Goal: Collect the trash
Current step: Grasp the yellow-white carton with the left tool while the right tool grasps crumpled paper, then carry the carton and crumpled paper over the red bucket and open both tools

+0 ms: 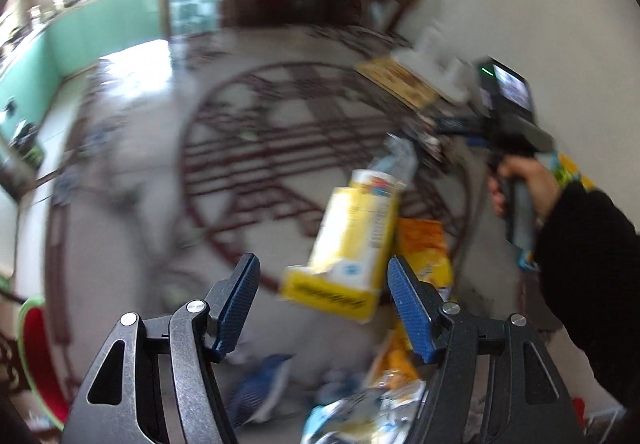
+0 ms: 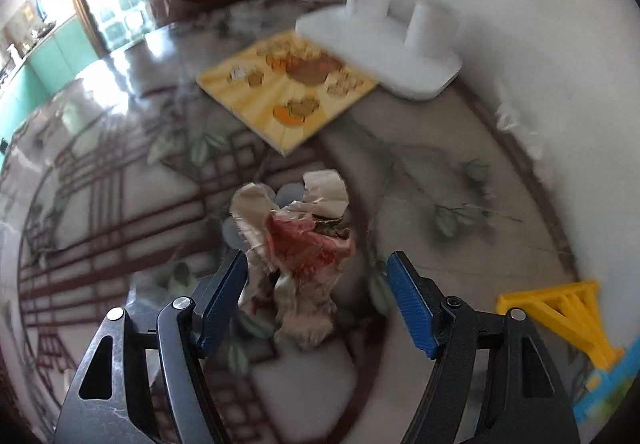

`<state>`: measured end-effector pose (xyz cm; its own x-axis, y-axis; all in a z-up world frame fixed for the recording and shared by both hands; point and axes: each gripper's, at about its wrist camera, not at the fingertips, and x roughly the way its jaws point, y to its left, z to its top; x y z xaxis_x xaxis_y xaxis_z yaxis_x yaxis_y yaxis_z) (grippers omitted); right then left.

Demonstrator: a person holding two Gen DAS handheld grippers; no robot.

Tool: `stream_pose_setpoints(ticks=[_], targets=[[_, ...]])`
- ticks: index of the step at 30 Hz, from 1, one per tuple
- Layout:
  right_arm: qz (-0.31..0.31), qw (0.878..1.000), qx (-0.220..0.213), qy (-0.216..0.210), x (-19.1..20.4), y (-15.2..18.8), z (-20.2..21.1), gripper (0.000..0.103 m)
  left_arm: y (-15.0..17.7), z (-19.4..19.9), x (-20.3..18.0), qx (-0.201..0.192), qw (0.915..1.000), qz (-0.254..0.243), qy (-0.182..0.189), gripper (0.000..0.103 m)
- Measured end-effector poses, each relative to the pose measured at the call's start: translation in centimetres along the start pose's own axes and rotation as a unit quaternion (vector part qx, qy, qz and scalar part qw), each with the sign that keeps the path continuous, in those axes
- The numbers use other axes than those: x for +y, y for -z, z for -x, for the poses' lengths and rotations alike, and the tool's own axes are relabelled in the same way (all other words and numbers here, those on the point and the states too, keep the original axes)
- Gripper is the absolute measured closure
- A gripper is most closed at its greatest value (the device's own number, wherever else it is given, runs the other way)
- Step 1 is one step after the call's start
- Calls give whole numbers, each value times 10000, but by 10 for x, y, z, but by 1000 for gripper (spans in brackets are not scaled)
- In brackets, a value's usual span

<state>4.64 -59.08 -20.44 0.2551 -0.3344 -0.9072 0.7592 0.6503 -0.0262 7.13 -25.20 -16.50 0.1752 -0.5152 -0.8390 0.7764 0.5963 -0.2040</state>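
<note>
Left claw [image 1: 322, 302]: fingers apart, nothing pinched. Yellow carton [image 1: 352, 240] sits ahead of and between the tips, tilted, its torn end toward the camera; pads don't touch it as far as the blur allows. Clear plastic wrapper [image 1: 394, 160] just behind the carton, orange snack bag [image 1: 424, 248] beside it on the right. More loose wrappers [image 1: 360, 408] heaped low in the left wrist view. All of it lies on the patterned marble floor [image 1: 140, 204].

Right claw [image 2: 314, 296]: fingers apart. Crumpled red-and-white wrapper [image 2: 296, 240] is between the tips, nearer the left pad; cannot tell whether that pad touches it, right pad is clear of it.

Beyond it, a yellow food-print box [image 2: 288, 92] lies flat, one corner under a white stand base [image 2: 400, 56] by the wall. Yellow plastic bracket [image 2: 560, 312] at right.

The person's right hand [image 1: 520, 184], black sleeve, grips the other handle.
</note>
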Motion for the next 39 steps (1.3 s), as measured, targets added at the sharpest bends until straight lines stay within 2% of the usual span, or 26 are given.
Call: stream_pose_setpoints(ticks=[1, 2, 4, 5, 8, 10, 13, 16, 17, 18, 19, 22, 28, 39], targets=[[5, 9999, 70, -158, -1, 1, -7, 51, -3, -10, -8, 105, 9999, -76, 12, 37], [16, 9991, 189, -379, -1, 2, -13, 51, -6, -22, -15, 236, 9996, -149, -9, 37], [58, 9990, 114, -421, 0, 2, -10, 63, -10, -39, -22, 432, 9988, -239, -25, 37], [84, 9990, 71, -430, -2, 1, -7, 64, -14, -49, -26, 519, 9983, -274, 4, 37], [-123, 9955, 96, -938, -10, 1, 3, 66, -18, -70, -29, 685, 9970, -359, 28, 37], [-202, 9933, -55, -1139, -14, 8, 22, 66, -22, -83, -30, 776, 9962, -390, 12, 37], [-211, 9902, -191, -1367, -10, 20, 47, 66, -25, -101, -24, 841, 9963, -191, 27, 37], [-132, 9880, -315, -1505, -2, 36, 73, 66, -27, -116, -13, 955, 9953, 130, -124, 38], [-131, 9873, -313, -1552, 1, 39, 79, 66, -26, -118, -9, 968, 9950, 239, -69, 40], [-139, 9866, -300, -1600, 5, 39, 80, 66, -24, -119, -6, 964, 9948, 328, -12, 54], [-151, 9852, -291, -1680, 8, 45, 87, 66, -23, -119, -4, 959, 9947, 368, 8, 60], [-57, 9842, -347, -1734, 23, 52, 96, 66, -23, -105, 3, 754, 9962, 418, -127, 61], [269, 9825, -554, -1759, 56, 68, 121, 66, -17, -55, 29, 187, 9977, 556, -334, 61], [694, 9753, -778, -1947, 125, 102, 164, 66, 29, 52, 97, -551, 9899, 1067, -756, 61]])
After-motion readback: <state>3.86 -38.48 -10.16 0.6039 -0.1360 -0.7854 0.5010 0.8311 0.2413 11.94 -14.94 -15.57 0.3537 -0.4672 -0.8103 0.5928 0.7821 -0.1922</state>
